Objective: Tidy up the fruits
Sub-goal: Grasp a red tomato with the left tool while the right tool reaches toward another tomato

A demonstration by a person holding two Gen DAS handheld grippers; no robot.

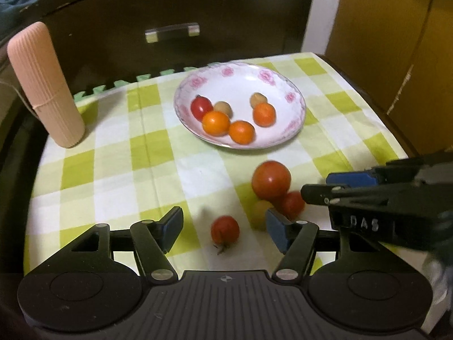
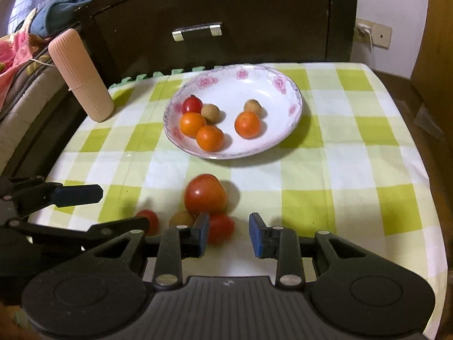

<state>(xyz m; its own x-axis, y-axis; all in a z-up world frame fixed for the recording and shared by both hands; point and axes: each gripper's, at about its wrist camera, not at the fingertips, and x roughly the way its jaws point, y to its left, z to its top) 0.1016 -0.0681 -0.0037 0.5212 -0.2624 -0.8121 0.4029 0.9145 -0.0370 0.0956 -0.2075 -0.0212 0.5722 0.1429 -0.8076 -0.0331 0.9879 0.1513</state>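
— Loose fruit where?
— On the table's checked cloth [image 2: 354,153], short of the floral bowl [image 2: 294,113]: big tomato [image 2: 205,195], small red tomato [image 2: 220,228] touching it, a yellowish fruit [image 2: 181,218], and a stemmed cherry tomato [image 1: 225,229] apart.
— Nearest tongs?
— Left tongs [image 1: 223,226], spread and empty, straddling the cherry tomato, dead ahead. Right tongs [image 2: 229,235], spread too, empty, just right of the small red tomato.
— Long axis?
— None worth noting; near round.
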